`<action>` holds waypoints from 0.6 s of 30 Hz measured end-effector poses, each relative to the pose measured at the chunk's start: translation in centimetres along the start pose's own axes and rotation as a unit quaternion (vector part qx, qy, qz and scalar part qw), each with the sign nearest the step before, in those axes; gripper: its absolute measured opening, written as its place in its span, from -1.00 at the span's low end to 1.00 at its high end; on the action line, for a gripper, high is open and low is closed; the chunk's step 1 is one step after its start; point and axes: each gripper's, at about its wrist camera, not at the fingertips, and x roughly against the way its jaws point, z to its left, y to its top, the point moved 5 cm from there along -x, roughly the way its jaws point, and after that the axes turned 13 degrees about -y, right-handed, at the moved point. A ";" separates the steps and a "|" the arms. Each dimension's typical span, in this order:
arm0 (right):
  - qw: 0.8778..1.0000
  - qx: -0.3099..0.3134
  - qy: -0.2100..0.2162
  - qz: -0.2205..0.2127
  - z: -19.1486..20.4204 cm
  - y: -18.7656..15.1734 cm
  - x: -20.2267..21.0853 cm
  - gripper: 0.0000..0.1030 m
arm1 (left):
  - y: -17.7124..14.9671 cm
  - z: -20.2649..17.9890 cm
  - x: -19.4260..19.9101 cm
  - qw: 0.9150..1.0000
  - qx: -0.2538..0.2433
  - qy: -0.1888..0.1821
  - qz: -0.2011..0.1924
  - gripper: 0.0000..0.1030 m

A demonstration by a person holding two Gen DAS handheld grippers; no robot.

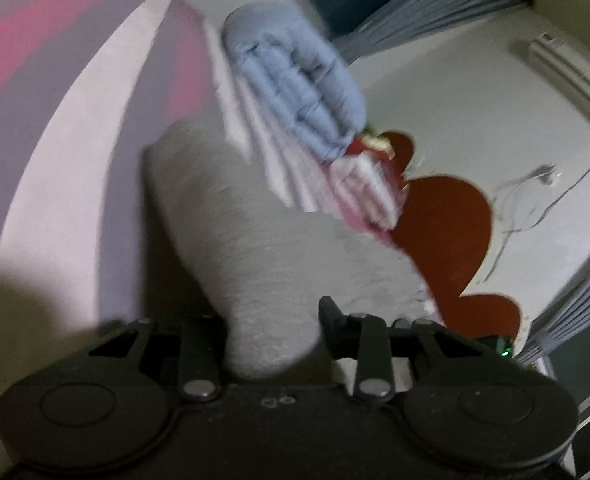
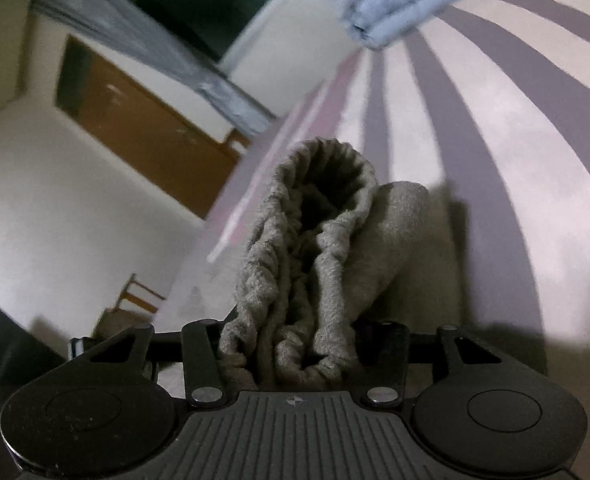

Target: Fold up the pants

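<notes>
We have the grey pants (image 1: 255, 240) clamped between both sets of jaws: our left gripper (image 1: 273, 344) pinches smooth cloth, our right gripper (image 2: 291, 356) the gathered waistband. Ahead of the jaws they lie bunched on the striped bedspread (image 2: 495, 160), so most folding seems left.

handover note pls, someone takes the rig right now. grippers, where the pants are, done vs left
Left gripper: shut on a smooth end of the grey pants.
Right gripper: shut on the bunched elastic waistband of the same pants.
Pants: gathered between the two grippers over the striped bedsheet, not lying flat. Frames are blurred.
Nearby: a folded light-blue garment farther out on the bed, by a white and pink one.
Done: both ends gripped.
Left: no neat fold is visible yet. Probably spread the pants flat on the sheet, fold them, then set them by the folded pile.
</notes>
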 end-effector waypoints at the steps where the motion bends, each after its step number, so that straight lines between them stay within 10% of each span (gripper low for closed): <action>1: 1.000 0.006 0.004 -0.004 0.2 0.8 -0.2 -0.05 | 1.0 -0.3 -0.4 1.000 -0.005 -0.003 -0.004 -0.51; 8: 0.999 0.019 0.024 -0.032 0.1 10.6 -5.3 -0.05 | 10.3 1.0 -5.1 0.999 -0.046 0.022 -0.016 -0.51; 10: 0.998 0.051 -0.010 -0.044 -0.4 12.6 -7.8 0.09 | 11.9 3.7 -6.7 0.998 -0.020 0.048 -0.024 -0.27; 12: 0.994 0.049 -0.086 -0.037 -2.7 13.2 -10.5 0.60 | 12.3 7.0 -8.0 0.989 -0.003 0.145 -0.019 0.65; 14: 0.982 0.057 -0.182 -0.006 -5.4 13.0 -12.8 0.62 | 11.5 8.7 -8.6 0.980 -0.032 0.194 -0.014 0.66; 18: 0.987 0.065 -0.146 -0.017 -6.3 12.0 -11.9 0.63 | 10.3 7.5 -8.1 0.976 -0.072 0.204 -0.019 0.65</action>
